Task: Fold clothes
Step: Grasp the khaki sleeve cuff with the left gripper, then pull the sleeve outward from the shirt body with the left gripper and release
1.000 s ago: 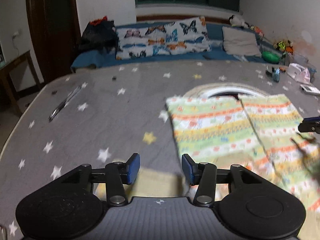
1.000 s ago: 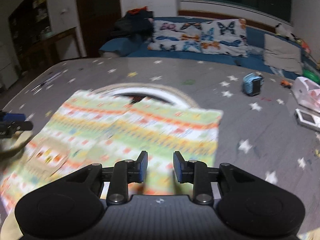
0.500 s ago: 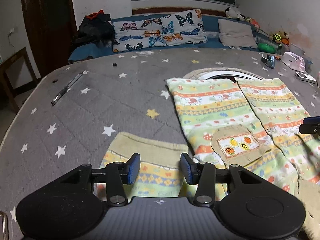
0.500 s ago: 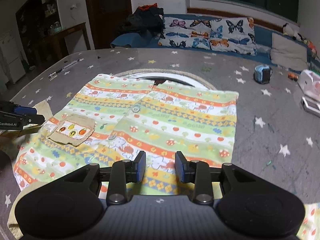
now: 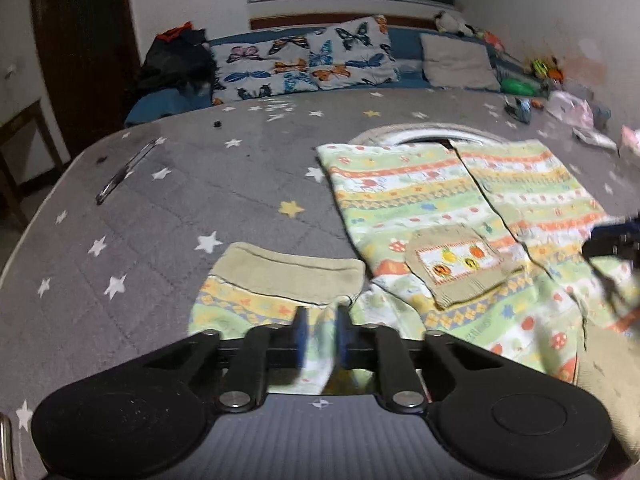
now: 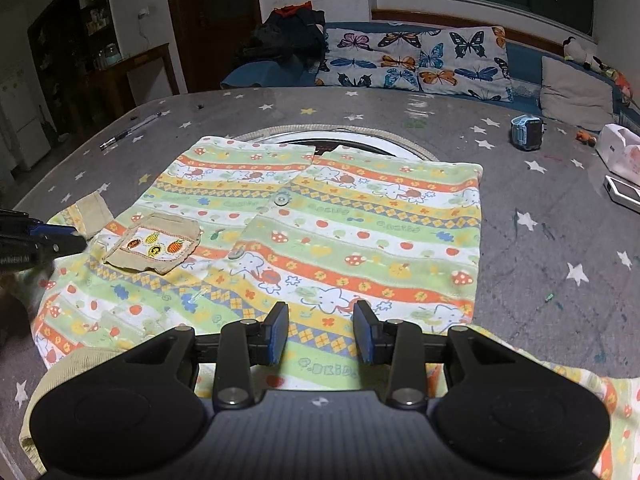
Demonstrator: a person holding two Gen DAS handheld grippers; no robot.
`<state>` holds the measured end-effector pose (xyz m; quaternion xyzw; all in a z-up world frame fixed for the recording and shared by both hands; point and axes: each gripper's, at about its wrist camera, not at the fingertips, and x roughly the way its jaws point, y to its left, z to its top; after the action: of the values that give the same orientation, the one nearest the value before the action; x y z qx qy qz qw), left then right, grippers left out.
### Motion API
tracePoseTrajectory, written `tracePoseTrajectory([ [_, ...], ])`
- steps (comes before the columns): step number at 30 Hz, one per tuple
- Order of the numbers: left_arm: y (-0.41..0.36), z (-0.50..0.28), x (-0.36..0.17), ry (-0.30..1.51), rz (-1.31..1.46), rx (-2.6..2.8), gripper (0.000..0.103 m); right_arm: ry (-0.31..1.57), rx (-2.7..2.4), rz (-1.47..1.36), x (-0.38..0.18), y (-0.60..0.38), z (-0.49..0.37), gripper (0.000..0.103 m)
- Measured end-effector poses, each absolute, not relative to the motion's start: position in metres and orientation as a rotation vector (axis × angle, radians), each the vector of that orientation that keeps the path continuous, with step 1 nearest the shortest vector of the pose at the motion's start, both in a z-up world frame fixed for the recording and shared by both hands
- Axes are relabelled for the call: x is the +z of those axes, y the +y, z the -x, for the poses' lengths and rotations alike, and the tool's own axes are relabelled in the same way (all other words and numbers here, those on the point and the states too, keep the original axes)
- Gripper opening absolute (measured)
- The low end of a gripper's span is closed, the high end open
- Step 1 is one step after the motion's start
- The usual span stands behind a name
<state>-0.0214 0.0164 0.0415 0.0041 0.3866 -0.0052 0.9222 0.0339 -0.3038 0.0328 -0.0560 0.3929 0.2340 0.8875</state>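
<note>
Beyond the striped shirt [image 6: 328,232] on the surface [image 5: 160,216] lie a pen [image 5: 124,172] and butterfly cushions [image 5: 304,64]. Left gripper [image 5: 320,332] fingers have just closed, clamping the blurred sleeve [image 5: 276,292]; right gripper [image 6: 322,332] fingers, just opening, stand apart above the hem.

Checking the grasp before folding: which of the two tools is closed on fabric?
The left tool, pinching the shirt's sleeve; the right tool stands open above the shirt.

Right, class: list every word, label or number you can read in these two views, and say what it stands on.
"c.okie." (probably "cookie"): green lettering repeated along the pale bands of the striped green, orange and white cotton shirt.
Small white print on the left claw, whose jaws have just closed on the shirt: too blurred to read.
Nothing else is legible.
</note>
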Motion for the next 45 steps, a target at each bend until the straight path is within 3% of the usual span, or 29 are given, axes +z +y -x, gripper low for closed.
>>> tracePoseTrajectory([
  [11,0.098,0.067,0.073,0.62,0.189,0.297,0.004,0.818,0.475,0.129,0.033,-0.298,-0.031,0.036],
  [25,0.132,0.116,0.045,0.73,0.29,0.479,0.008,0.823,0.468,0.159,0.033,-0.291,-0.03,0.04],
  [29,0.123,0.12,0.056,0.704,0.202,0.529,0.01,0.818,0.472,0.155,0.036,-0.292,-0.028,0.041],
  [45,0.118,0.039,0.038,0.792,0.127,0.366,0.011,0.822,0.46,0.154,0.033,-0.297,-0.027,0.047],
])
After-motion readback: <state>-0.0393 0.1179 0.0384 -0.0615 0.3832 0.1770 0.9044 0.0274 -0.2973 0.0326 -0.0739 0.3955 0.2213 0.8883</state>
